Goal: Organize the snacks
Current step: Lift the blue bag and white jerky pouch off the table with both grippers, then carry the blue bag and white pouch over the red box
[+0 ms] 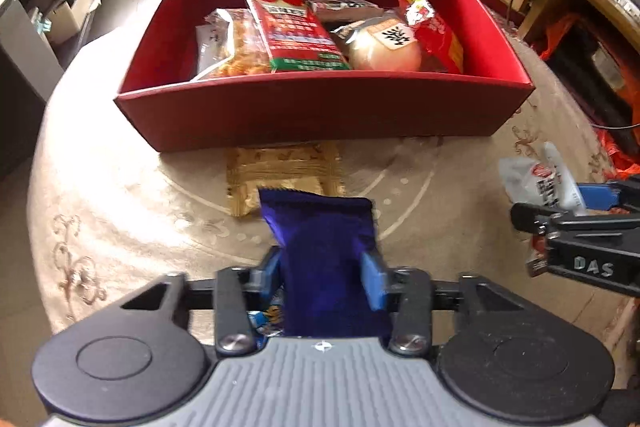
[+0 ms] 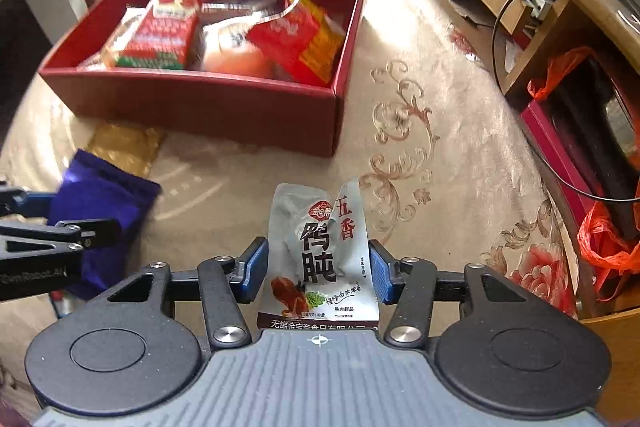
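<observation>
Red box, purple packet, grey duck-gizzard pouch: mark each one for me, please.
Red box (image 1: 320, 115): left wrist view, on its near outer wall.
Purple packet (image 1: 324, 251): left wrist view, mid-body, between the left gripper's fingers.
Grey duck-gizzard pouch (image 2: 316, 247): right wrist view, on its printed front.

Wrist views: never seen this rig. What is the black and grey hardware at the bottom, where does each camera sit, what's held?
No robot: a person carries a two-finger tool in each hand, with a camera looking along its fingers. The left hand-held gripper pinches a purple packet. The right hand-held gripper has a grey pouch between its blue pads. Ahead on the patterned tablecloth sits a red box already holding snacks, with a gold packet lying in front of it.
</observation>
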